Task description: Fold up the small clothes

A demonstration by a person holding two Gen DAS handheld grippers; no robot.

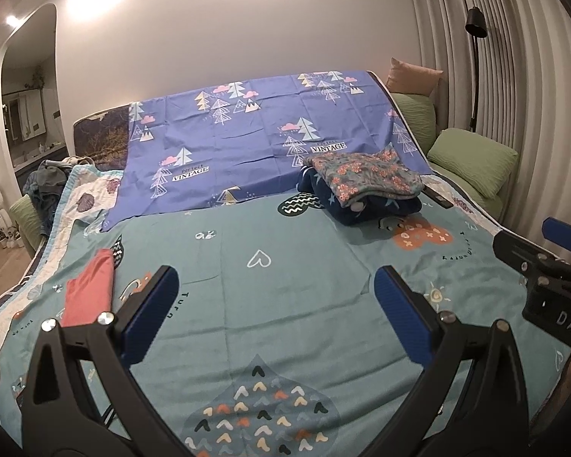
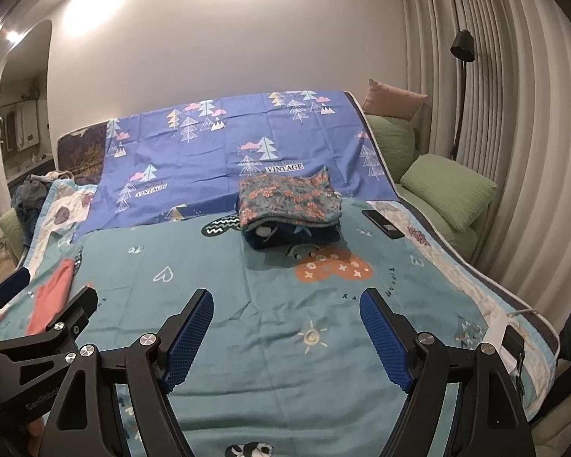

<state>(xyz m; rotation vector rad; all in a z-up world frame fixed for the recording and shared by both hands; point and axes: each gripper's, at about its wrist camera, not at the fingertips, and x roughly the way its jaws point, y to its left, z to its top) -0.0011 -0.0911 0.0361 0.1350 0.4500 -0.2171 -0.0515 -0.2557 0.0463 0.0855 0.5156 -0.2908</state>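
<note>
Coral garment point(image 1: 89, 291) lies alone; two folded clothes point(image 2: 290, 205) stacked; both tools, left tool point(image 1: 276, 297) and right tool point(image 2: 285, 327), gape empty.

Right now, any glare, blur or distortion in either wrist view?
Left wrist view: ceiling-light glare blows out the wall; fisheye bends the curtain; folded clothes sharp. Right wrist view: same glare, dark corner vignette, stack casts a soft shadow on the teal blanket.

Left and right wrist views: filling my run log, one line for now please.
left gripper open, empty | right gripper open, empty | folded stack on bed | coral garment unfolded
</note>
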